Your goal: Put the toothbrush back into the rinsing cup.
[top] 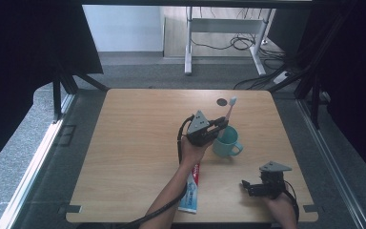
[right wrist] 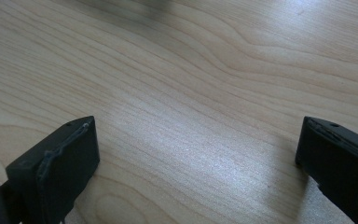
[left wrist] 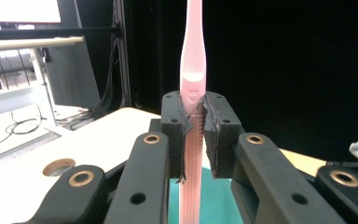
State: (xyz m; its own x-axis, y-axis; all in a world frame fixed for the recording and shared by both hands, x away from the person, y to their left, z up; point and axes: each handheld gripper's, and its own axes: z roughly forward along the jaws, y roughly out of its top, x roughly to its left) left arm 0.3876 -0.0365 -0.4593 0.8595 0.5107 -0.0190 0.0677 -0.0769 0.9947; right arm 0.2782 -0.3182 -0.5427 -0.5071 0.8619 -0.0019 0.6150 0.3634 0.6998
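Note:
A pink toothbrush [top: 229, 110] stands nearly upright over a teal mug [top: 226, 141] in the middle of the wooden table [top: 138, 143]. My left gripper [top: 223, 125] is shut on the toothbrush handle [left wrist: 194, 93], which is clamped between the pads just above the teal mug [left wrist: 223, 203]. The white bristle head points up and away. My right gripper [top: 246, 186] rests low near the table's front right edge. Its jaws stand wide apart over bare wood [right wrist: 191, 116] with nothing between them.
A toothpaste tube [top: 192, 188] lies near the front edge, under the left forearm. A dark round hole [top: 222, 101] sits in the tabletop behind the mug. Desk legs and cables lie on the floor beyond the table.

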